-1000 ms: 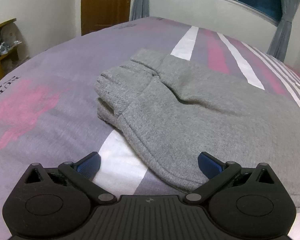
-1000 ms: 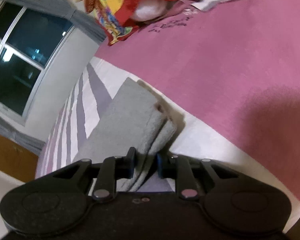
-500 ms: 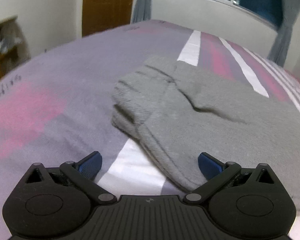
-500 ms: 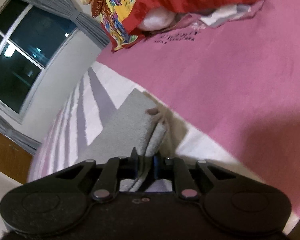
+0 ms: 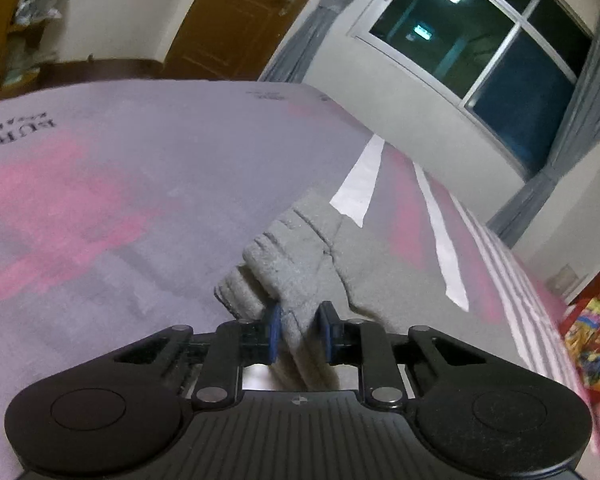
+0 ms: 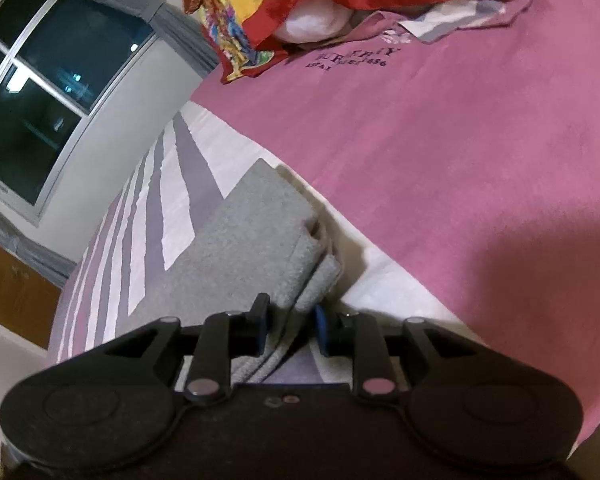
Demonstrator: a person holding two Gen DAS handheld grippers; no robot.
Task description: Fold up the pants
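Left gripper pinched tight on the cuffed end of the grey pants. Right gripper easing apart, jaws opening around the folded edge, cloth between the pads. Folded pants stretched away from both tools across a pink-and-grey striped bedspread. Dark window, wooden door beyond.

Our left gripper, wide apart before, now clamps the gray pants at six o'clock; our right gripper is opening around its fold.
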